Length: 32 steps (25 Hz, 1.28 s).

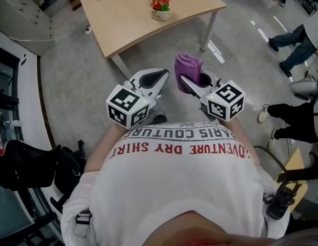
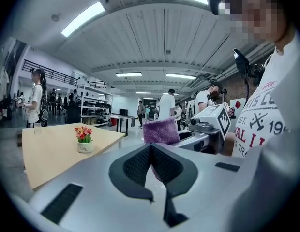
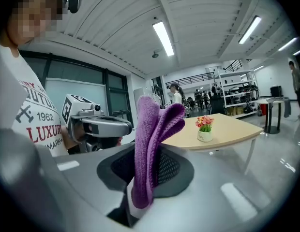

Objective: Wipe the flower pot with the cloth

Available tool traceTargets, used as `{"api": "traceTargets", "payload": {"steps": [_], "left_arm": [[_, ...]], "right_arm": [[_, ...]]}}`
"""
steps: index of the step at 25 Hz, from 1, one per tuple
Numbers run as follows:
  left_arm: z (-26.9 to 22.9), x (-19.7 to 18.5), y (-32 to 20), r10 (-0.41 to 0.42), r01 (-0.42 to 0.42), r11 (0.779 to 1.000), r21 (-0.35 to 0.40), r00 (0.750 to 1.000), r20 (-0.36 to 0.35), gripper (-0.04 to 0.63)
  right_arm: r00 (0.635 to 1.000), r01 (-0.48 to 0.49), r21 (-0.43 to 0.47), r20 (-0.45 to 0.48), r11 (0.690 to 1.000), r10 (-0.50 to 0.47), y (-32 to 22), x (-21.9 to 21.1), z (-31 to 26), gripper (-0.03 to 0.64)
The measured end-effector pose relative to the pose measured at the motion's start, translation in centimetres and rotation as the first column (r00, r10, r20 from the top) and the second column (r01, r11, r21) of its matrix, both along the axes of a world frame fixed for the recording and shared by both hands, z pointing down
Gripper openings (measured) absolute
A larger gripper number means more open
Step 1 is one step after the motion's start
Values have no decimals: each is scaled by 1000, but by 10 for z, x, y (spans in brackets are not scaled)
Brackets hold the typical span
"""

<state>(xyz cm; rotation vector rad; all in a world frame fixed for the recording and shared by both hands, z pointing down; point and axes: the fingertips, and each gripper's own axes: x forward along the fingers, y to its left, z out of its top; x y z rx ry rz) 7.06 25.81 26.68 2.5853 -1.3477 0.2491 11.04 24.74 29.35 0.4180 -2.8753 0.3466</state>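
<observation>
You stand on the grey concrete floor of a workshop hall, well short of the pale wooden bench with white metal legs that fills the top of the head view. Your white T-shirt with red and dark lettering takes up the lower half of that view. Both arms are raised in front of your chest, and the two tools sit side by side, near each other but apart.

The left tool, grey with a marker cube at its back, is clenched. In the left gripper view its dark ribbed pads meet along one line with nothing between them.

The right tool is grasping the folded purple terry cloth. In the right gripper view the cloth stands upright out of the jaws, its lower end pinched between the pads and its folded top spreading above them.

The small white flower pot with red and yellow flowers stands upright on the bench near the far edge, well apart from both tools and from the cloth. It appears in the left gripper view and in the right gripper view. Other people stand on the floor at the right edge of the head view.
</observation>
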Motion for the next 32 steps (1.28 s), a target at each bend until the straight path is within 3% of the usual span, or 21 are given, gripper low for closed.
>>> {"api": "traceTargets", "payload": {"steps": [11,22,27,32], "left_arm": [[37,-50,-18,7,-8,999,-33,999,-37,1],[74,-145,-188,-8,-1,992,-126,997,-77,2],[76,-199,-259,12,-21,994,-110,997,-83,2],[82,-220,-302,44,-51,995,-90,996,-72,2]], "right_arm": [[1000,4,-41,-19,999,-5,-20,-46,34,61],[996,-76,-137,-59,988,69,-192,-116,70,61],[987,-154,-112,-66,982,148,-271,-145,68,61],[979,-203,-100,-44,974,199,-313,-152,65,61]]}}
